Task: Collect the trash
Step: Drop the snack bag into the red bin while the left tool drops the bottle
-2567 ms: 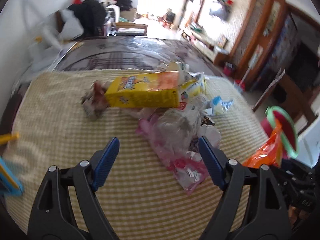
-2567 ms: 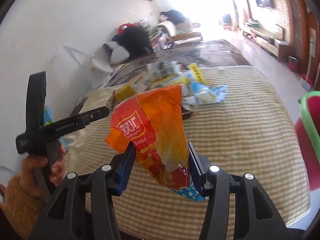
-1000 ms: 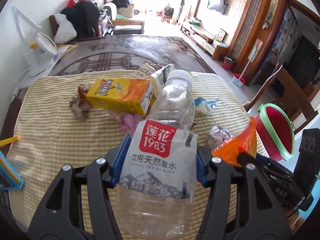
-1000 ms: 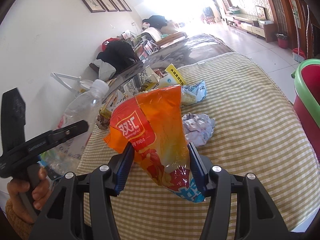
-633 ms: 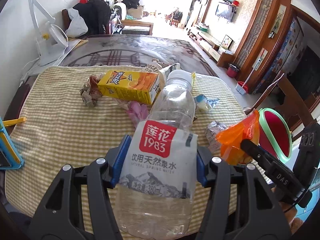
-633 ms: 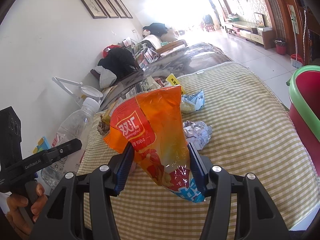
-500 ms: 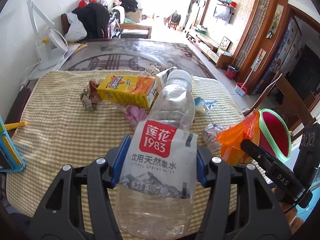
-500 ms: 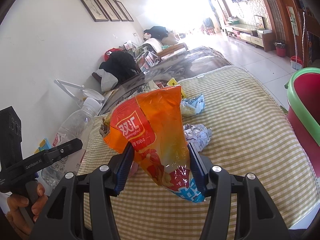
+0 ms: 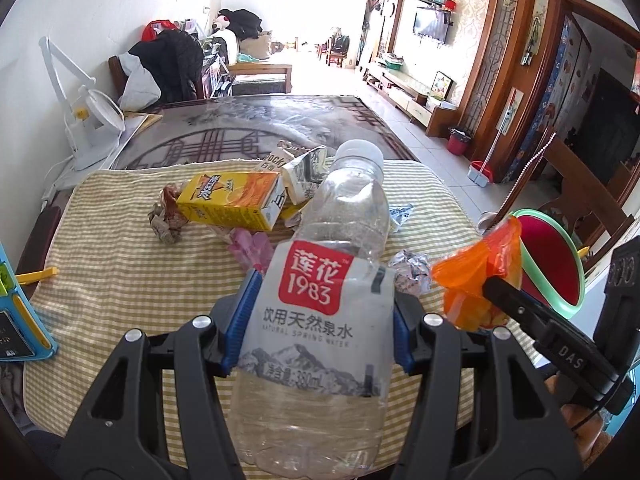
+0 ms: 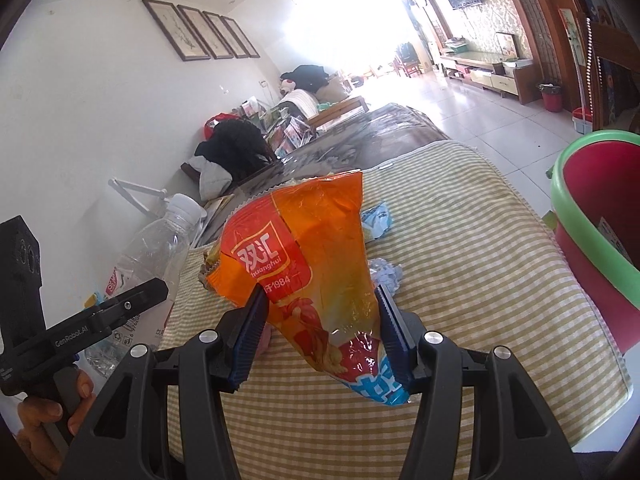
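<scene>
My left gripper (image 9: 320,320) is shut on a clear plastic water bottle (image 9: 320,312) with a red and grey label, held above the checked cloth (image 9: 112,280). That bottle (image 10: 156,256) also shows at the left of the right wrist view. My right gripper (image 10: 320,332) is shut on an orange snack bag (image 10: 304,256), which also appears as an orange bag (image 9: 476,276) right of the bottle. A red bin with a green rim (image 9: 552,264) stands off the table's right side, and its rim (image 10: 576,224) is close at the right.
On the cloth lie a yellow carton (image 9: 232,200), a crumpled brown wrapper (image 9: 166,220), pink plastic (image 9: 252,248), a foil ball (image 9: 412,272) and a blue-white wrapper (image 10: 376,218). A blue tablet (image 9: 20,320) lies at the left edge. A white desk lamp (image 9: 84,108) stands beyond.
Both grippers have pulled back a little and risen with their loads. The trash pile looks farther off, and the red bin shows larger in the right wrist view.
</scene>
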`<state>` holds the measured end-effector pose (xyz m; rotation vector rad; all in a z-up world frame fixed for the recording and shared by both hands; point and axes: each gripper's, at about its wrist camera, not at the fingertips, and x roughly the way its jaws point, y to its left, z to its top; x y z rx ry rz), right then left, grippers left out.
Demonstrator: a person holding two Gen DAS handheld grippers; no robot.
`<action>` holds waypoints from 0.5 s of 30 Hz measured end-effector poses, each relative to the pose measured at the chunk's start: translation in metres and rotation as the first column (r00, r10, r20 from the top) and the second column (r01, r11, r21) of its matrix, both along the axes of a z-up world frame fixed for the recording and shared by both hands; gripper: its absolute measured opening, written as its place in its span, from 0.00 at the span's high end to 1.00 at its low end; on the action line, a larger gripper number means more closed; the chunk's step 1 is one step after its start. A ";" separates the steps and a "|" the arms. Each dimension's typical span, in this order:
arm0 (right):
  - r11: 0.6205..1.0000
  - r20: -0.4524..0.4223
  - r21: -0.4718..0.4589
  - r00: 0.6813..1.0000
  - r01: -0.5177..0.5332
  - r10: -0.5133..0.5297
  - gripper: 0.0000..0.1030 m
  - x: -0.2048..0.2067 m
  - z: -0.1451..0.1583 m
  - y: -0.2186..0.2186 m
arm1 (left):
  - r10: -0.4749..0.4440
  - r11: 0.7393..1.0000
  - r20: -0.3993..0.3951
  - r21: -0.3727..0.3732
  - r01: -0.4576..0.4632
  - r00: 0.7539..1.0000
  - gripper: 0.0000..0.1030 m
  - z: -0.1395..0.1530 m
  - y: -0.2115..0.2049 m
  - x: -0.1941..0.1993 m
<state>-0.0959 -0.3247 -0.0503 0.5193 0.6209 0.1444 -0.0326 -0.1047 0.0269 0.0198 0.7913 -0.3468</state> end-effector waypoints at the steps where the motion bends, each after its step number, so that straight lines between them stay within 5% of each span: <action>1: 1.000 0.003 0.010 1.000 0.011 -0.011 0.49 -0.003 0.000 -0.005 | -0.004 1.000 -0.001 0.004 0.004 1.000 0.47 0.000 -0.003 0.000; 15: 0.973 0.012 0.151 0.984 0.173 -0.176 0.49 -0.033 0.018 -0.071 | -0.155 0.988 0.003 0.011 0.154 0.988 0.47 -0.003 -0.075 -0.002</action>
